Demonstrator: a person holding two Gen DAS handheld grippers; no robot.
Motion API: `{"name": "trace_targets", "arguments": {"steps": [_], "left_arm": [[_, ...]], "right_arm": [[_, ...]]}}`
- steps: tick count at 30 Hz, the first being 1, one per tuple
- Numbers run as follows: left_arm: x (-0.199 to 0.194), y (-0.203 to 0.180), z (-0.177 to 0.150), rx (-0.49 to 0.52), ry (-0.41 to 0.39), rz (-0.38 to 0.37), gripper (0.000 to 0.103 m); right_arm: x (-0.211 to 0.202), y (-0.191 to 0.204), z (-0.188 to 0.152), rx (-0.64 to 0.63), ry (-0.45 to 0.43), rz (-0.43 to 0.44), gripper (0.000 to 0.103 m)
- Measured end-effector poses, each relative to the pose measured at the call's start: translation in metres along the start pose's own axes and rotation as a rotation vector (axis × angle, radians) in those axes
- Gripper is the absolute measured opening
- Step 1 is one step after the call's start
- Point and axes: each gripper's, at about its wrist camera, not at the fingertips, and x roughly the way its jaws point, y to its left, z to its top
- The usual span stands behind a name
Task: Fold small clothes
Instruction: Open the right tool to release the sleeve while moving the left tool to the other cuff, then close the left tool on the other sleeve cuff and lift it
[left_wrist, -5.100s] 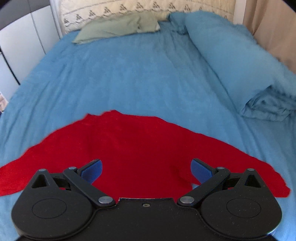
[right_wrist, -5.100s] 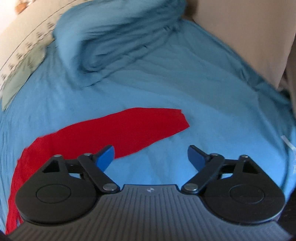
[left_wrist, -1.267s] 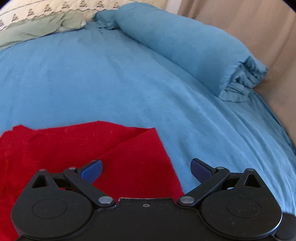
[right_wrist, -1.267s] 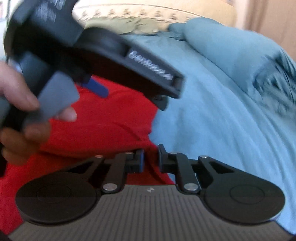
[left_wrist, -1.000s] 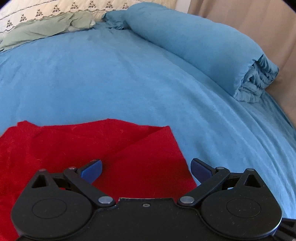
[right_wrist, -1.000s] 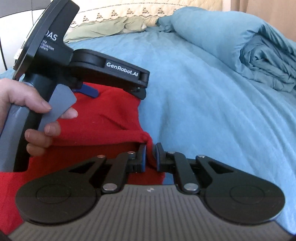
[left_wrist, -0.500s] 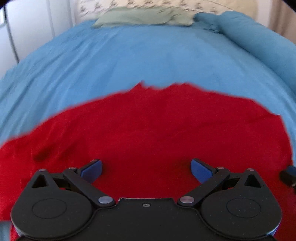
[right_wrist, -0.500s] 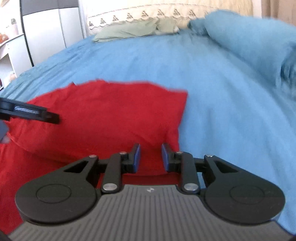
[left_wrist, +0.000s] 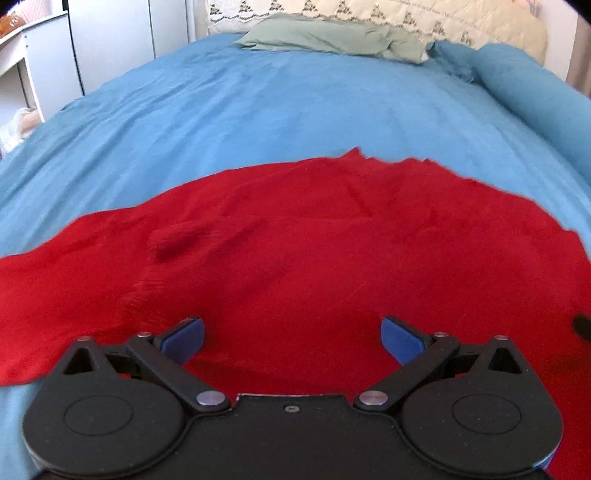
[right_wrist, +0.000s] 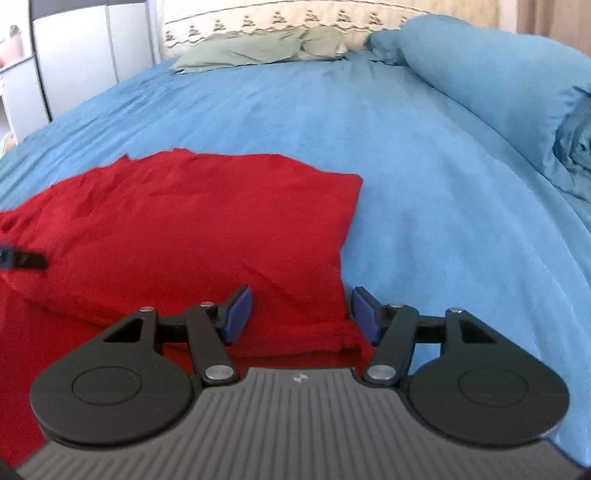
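On the blue bed (left_wrist: 295, 103) a red garment (left_wrist: 314, 251) lies folded over itself, its near edge hidden behind both tools. Left gripper (left_wrist: 291, 338) gapes wide above it; right gripper (right_wrist: 301, 310) stands parted, straddling the cloth's corner.

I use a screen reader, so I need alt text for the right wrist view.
A red garment, partly folded over itself, lies on a blue bedsheet, with the open right gripper straddling its near right edge. A rolled blue duvet lies along the right side and a green pillow at the headboard.
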Motion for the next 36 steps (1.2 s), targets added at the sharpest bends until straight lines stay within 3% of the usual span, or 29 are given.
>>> {"name": "trace_targets", "arguments": {"steps": [3, 6, 7, 10, 15, 20, 24, 29, 33, 36], "left_arm": [[-0.026, 0.016, -0.001, -0.007, -0.018, 0.063, 0.103], [-0.061, 0.054, -0.003, -0.120, -0.038, 0.099, 0.103], [-0.074, 0.072, -0.004, -0.183, -0.041, 0.108, 0.103], [-0.112, 0.126, -0.009, -0.378, -0.075, 0.147, 0.103], [-0.164, 0.227, -0.035, -0.728, -0.141, 0.253, 0.103], [-0.173, 0.324, -0.065, -0.967, -0.185, 0.321, 0.103], [-0.156, 0.384, -0.080, -1.072, -0.204, 0.320, 0.103], [-0.138, 0.438, -0.099, -1.193, -0.261, 0.248, 0.097], [-0.129, 0.451, -0.105, -1.178, -0.237, 0.209, 0.084], [-0.121, 0.452, -0.109, -1.151, -0.221, 0.204, 0.081]], "right_arm": [[-0.022, 0.011, 0.013, -0.029, -0.034, -0.027, 0.076], [-0.057, 0.031, 0.030, -0.058, -0.078, 0.047, 0.081], [-0.068, 0.040, 0.036, -0.070, -0.086, 0.081, 0.082], [-0.106, 0.073, 0.054, -0.111, -0.117, 0.186, 0.102], [-0.147, 0.142, 0.068, -0.159, -0.092, 0.350, 0.103], [-0.158, 0.219, 0.054, -0.215, -0.011, 0.506, 0.103], [-0.156, 0.274, 0.039, -0.280, 0.017, 0.579, 0.103], [-0.147, 0.328, 0.028, -0.350, 0.048, 0.637, 0.103], [-0.136, 0.355, 0.021, -0.331, 0.076, 0.655, 0.103], [-0.125, 0.371, 0.019, -0.317, 0.102, 0.660, 0.103]]}}
